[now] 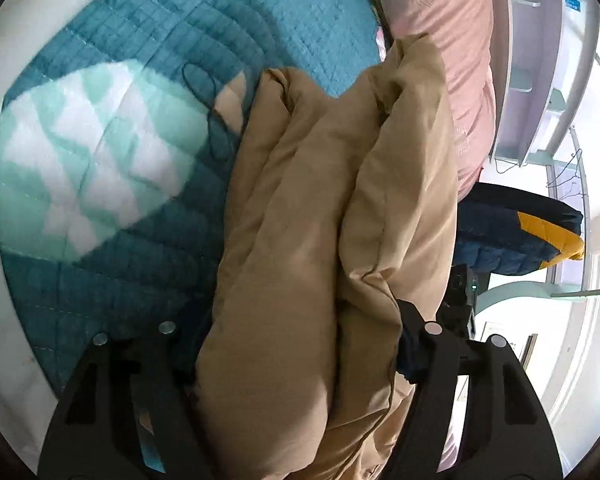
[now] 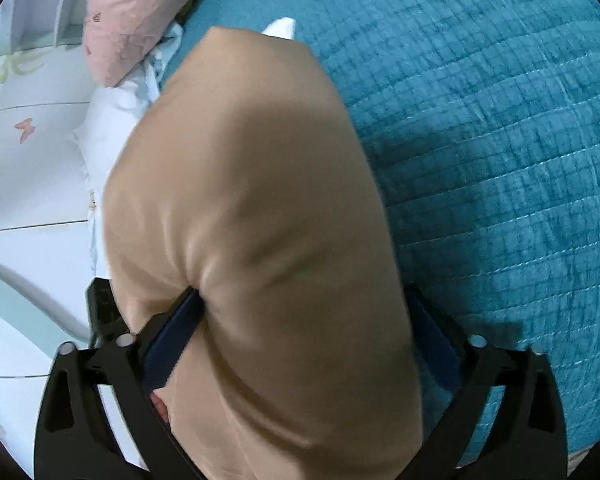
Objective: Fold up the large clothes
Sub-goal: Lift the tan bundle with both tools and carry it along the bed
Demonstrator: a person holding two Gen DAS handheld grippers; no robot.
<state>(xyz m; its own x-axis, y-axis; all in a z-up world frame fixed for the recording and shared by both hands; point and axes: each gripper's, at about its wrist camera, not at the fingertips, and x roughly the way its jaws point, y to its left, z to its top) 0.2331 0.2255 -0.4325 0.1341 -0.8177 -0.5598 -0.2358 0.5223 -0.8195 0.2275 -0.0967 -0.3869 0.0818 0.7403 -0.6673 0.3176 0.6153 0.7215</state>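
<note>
Left wrist view: tan padded garment (image 1: 320, 208) fills the centre, bunched in thick folds, lying on a teal quilted bedspread (image 1: 220, 20) and running up the frame toward a pink pillow (image 1: 452, 40). Left claw (image 1: 300, 360) straddles the near end of the garment; padding bulges between both black fingers (image 1: 432, 364) and presses against them, so the claw is clenched on the garment. Dark blue fabric shows at the inner side of the right-hand finger. A mint and white patterned blanket (image 1: 92, 160) lies on the bedspread left of the garment, apart from it. A navy and yellow quilted item (image 1: 516, 232) sits at the right, past the bed edge. White shelving (image 1: 532, 60) stands beyond the pillow, with bright windows behind it.

Right wrist view: the same tan padded garment (image 2: 244, 200) takes up the middle as one rounded, puffy fold. Right claw (image 2: 300, 320) grips it at a wide opening; the blue pads (image 2: 172, 340) dent the fabric on both sides, with a deep crease at the left pad. The garment rests on the teal bedspread (image 2: 500, 140), which covers the right half of the frame. White floral bedding (image 2: 32, 140) lies at the left, and the pink pillow (image 2: 132, 12) sits at top left. The frame is slightly motion-blurred.
</note>
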